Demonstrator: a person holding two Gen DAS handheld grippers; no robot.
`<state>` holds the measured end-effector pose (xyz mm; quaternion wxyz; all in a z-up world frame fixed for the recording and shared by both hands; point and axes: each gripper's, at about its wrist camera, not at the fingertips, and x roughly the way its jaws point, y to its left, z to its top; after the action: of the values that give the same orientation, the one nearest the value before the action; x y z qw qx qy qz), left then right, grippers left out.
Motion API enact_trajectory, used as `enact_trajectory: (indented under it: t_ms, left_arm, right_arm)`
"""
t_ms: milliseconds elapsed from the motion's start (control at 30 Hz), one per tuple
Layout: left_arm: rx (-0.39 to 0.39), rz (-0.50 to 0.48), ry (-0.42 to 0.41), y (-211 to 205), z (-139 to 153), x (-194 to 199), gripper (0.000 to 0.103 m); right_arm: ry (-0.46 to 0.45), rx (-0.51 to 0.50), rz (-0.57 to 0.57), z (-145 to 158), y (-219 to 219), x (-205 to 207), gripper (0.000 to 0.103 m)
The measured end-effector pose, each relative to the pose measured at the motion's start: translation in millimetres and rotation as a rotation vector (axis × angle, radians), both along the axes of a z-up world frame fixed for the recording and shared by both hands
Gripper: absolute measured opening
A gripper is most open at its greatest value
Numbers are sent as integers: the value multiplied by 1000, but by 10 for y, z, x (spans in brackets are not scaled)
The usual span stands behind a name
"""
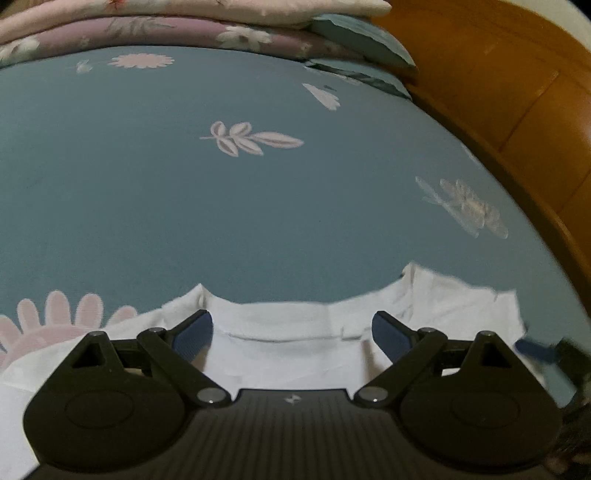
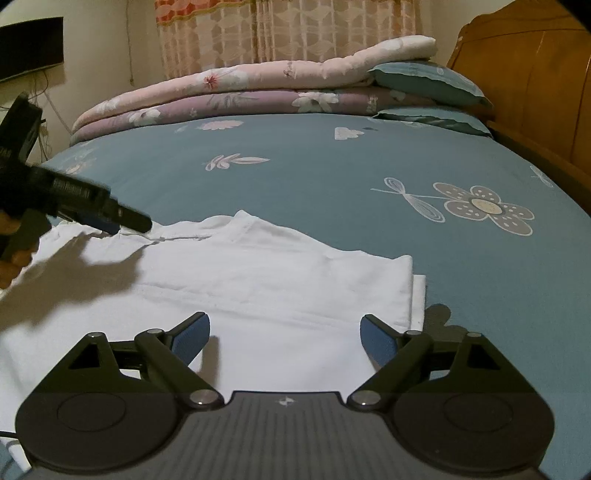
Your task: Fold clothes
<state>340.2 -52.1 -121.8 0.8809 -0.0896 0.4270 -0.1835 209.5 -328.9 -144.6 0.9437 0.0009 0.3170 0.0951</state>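
A white shirt (image 2: 236, 280) lies flat on the near part of a bed covered by a blue flowered sheet (image 2: 332, 177). Its right side is folded in, leaving a straight edge with a narrow second layer showing just past it. The collar (image 1: 284, 317) points toward the far end of the bed.

The left gripper (image 1: 291, 332) sits low over the collar area, its fingers (image 1: 195, 334) spread wide apart with nothing between them but the shirt cloth below. In the right wrist view this same gripper comes in from the left, its tip at the neckline; whether it touches the cloth there cannot be told. A hand (image 2: 14, 236) holding it shows at the left edge.

The right gripper (image 2: 285, 334) hovers over the near right part of the shirt, close to the folded edge, its fingers (image 2: 376, 341) also wide apart and gripping nothing.

At the far end of the bed lie folded quilts (image 2: 258, 88), pink on top of purple, with two blue pillows (image 2: 424, 81) stacked to their right. A wooden headboard (image 2: 535, 74) stands on the right, and a patterned curtain (image 2: 288, 29) hangs behind the quilts.
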Motion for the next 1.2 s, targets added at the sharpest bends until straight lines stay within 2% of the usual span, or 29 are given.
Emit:
enact_trajectory:
  t_ms: [67,133,233,300,367,467,567,700,800,967,1100,1200]
  left_arm:
    - [-41,-49,1,-44,55,-81,94]
    - [-76,-137,27,-159,32,-143,94]
    - [-22,-195,30,-324,-68,-156,95]
    - [14,-183,8,-372,-114,-61,95]
    - [16,-157,0,-384,-113,73,97]
    - [67,-94,15,-387,-40,180,97]
    - [45,-101,-11,-317,123,44,97]
    - [65,-69,-45,-139,281,-207,97]
    - [70,-21,-20,32,238,-262,97]
    - [81,39,38,170,-33,-56,97]
    - [96,75,29,179,-125,134,97]
    - [140,80,11,112,-87,245,98]
  right_arm:
    - [2,5,0,2,-8,-2,92]
    - [1,3,4,5,3,-7,93]
    - [0,-1,10,9,20,-15,96]
    - [0,-3,14,12,31,-21,97]
    - [-1,-6,19,15,42,-27,99]
    - [-2,-10,25,19,59,-35,101]
    - [-2,-13,31,23,76,-43,101]
    - [-2,-14,36,27,83,-54,102]
    - [-3,-9,39,33,77,-59,102]
    - [-1,-1,37,33,59,-56,102]
    - [9,1,33,18,51,-36,102]
    - [15,4,31,8,45,-22,102]
